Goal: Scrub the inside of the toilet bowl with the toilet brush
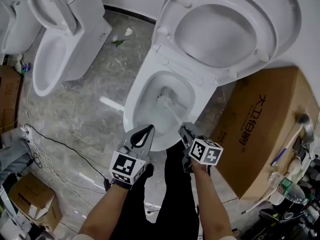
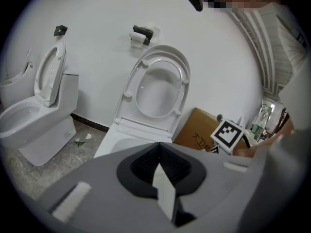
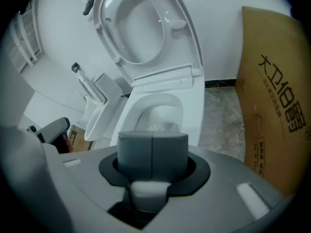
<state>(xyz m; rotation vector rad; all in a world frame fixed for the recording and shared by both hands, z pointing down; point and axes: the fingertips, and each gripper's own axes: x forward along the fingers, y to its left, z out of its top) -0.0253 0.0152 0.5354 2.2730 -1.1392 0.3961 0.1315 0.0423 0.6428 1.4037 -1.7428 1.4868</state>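
Note:
The white toilet stands with lid and seat raised. A white toilet brush has its head down inside the bowl, and its handle slants back to my right gripper, which is shut on it. In the right gripper view the right gripper has its jaws pressed together over the white handle, with the bowl straight ahead. My left gripper hovers over the bowl's near rim, shut and holding nothing. In its own view the left gripper faces the raised lid.
A second toilet stands to the left on the marble floor. A large cardboard box leans close against the toilet's right side. Cables and a small box lie at the lower left; a bottle and clutter sit lower right.

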